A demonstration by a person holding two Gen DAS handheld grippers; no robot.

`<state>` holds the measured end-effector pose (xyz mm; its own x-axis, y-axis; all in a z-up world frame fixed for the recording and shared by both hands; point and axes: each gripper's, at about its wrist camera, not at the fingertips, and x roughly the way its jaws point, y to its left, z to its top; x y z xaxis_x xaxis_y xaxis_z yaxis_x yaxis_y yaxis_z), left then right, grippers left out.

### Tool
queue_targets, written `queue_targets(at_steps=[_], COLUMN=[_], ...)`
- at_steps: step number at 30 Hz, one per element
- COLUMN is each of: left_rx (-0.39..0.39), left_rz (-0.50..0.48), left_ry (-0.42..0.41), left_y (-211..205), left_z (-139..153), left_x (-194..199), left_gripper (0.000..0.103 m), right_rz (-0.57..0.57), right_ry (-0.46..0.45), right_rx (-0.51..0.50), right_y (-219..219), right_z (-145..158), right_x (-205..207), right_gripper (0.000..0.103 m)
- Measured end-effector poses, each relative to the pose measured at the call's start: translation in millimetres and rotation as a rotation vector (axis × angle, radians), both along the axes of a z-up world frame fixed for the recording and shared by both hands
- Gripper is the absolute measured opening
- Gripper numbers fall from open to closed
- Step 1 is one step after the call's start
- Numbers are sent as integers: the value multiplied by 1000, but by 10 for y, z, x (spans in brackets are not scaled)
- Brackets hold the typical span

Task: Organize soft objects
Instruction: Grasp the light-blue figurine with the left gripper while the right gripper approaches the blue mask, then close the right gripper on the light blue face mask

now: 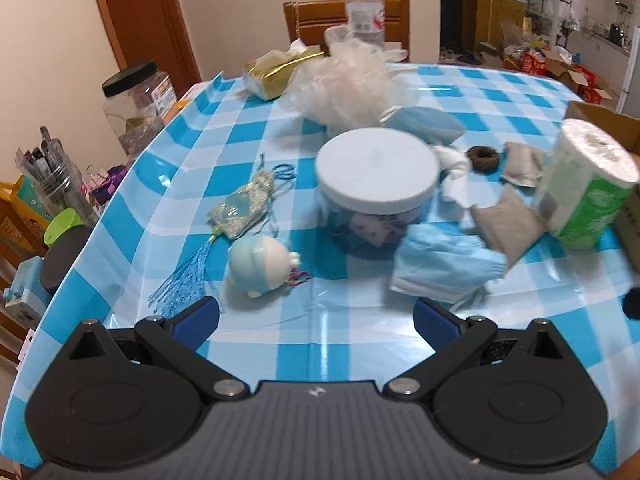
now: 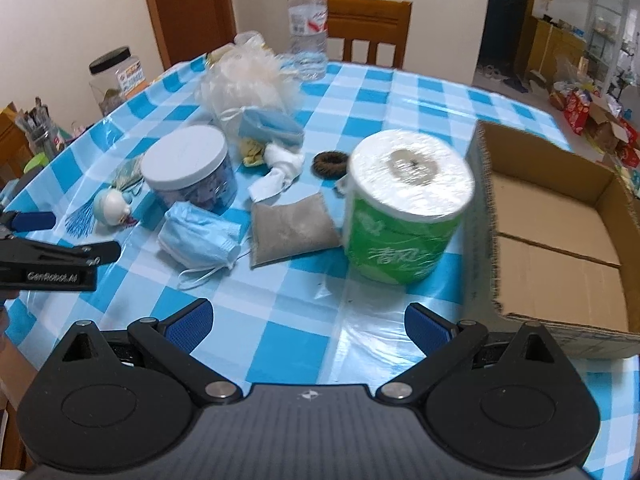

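Note:
Soft things lie on the blue checked table: a stack of blue face masks (image 1: 444, 264) (image 2: 198, 238), grey sachets (image 1: 504, 226) (image 2: 290, 230), a white bath pouf (image 1: 352, 84) (image 2: 248, 80), a small plush toy (image 1: 262, 264) (image 2: 112, 208), a tasselled pouch (image 1: 244, 208), a brown hair tie (image 2: 330, 164) and a white sock (image 2: 278, 176). My left gripper (image 1: 316, 320) is open and empty, just short of the plush and masks. My right gripper (image 2: 308, 322) is open and empty, in front of the green toilet roll (image 2: 408, 204). An open cardboard box (image 2: 560, 248) stands at the right.
A jar with a white lid (image 1: 376, 184) (image 2: 190, 170) stands mid-table. A water bottle (image 2: 308, 28), a tissue pack (image 1: 276, 70) and a wooden chair (image 2: 368, 28) are at the far edge. A large plastic jar (image 1: 138, 104) and clutter stand off the left side.

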<state>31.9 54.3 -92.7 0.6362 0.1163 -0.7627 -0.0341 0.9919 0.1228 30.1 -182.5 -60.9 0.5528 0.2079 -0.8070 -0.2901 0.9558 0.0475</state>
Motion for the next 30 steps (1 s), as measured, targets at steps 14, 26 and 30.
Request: queue_targets(at_steps=[14,26,30], left_rx=[-30,-81,-139], left_rz=[53,44,28], left_ry=[31,44,48], left_y=[406,495,534], left_z=[-334,-436,-434], left_x=[467,669,683], left_gripper=[100,68,54], right_rz=[95,170,193], right_ry=[83,97,98], right_rx=[-35,-77,-80], right_y=[489,750,831], right_z=[-242,-379,-418], right_x=[234,383,433], right_gripper=[103,103,103])
